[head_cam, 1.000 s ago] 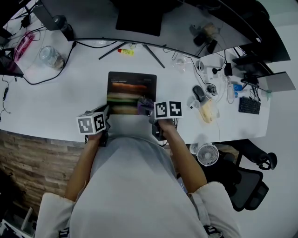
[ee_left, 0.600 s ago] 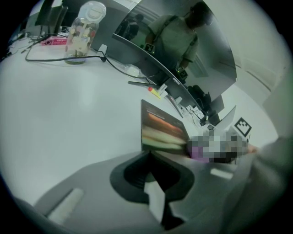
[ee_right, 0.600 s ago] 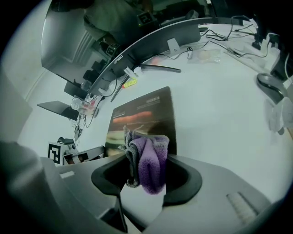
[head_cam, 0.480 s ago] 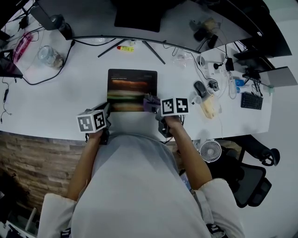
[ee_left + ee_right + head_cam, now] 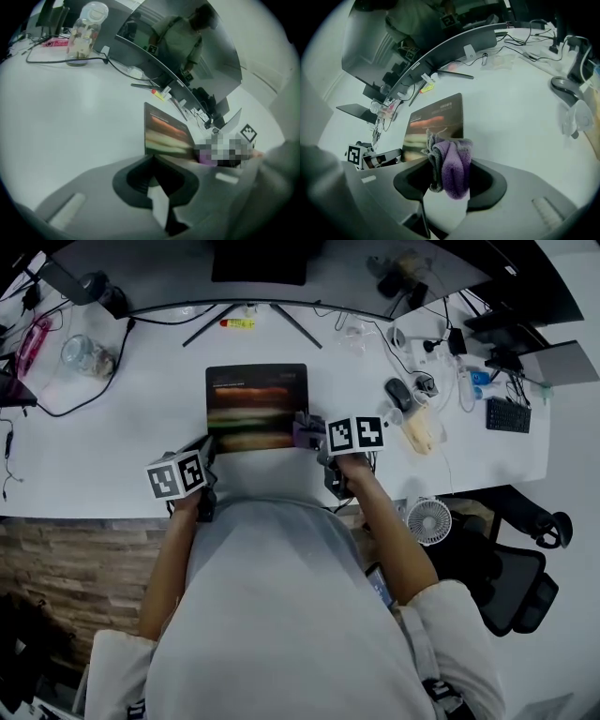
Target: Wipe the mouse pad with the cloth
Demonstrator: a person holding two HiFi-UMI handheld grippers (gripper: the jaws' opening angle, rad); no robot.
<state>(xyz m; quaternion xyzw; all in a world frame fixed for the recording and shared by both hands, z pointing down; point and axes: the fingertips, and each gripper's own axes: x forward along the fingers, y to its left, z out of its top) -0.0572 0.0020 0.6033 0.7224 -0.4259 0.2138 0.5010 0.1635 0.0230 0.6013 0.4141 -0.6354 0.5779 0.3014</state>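
Observation:
The dark mouse pad [image 5: 256, 406] with a blurred colour print lies flat on the white desk [image 5: 122, 442]; it also shows in the left gripper view [image 5: 165, 133] and in the right gripper view [image 5: 436, 123]. My right gripper [image 5: 312, 435] is at the pad's near right corner, shut on a bunched purple and grey cloth [image 5: 450, 165]. In the head view the cloth [image 5: 305, 430] peeks out beside the marker cube. My left gripper [image 5: 203, 454] sits at the pad's near left corner, shut with nothing in it [image 5: 151, 161].
A curved monitor stand [image 5: 248, 315] and cables run behind the pad. A black mouse [image 5: 397, 395], plugs and small items lie at the right. A glass jar [image 5: 79, 354] stands at the far left. A small fan [image 5: 430, 519] sits below the desk's edge.
The right gripper with the cloth has shifted slightly right along the pad's near edge. The head camera has moved, so the desk sits higher in view. The left gripper has hardly moved.

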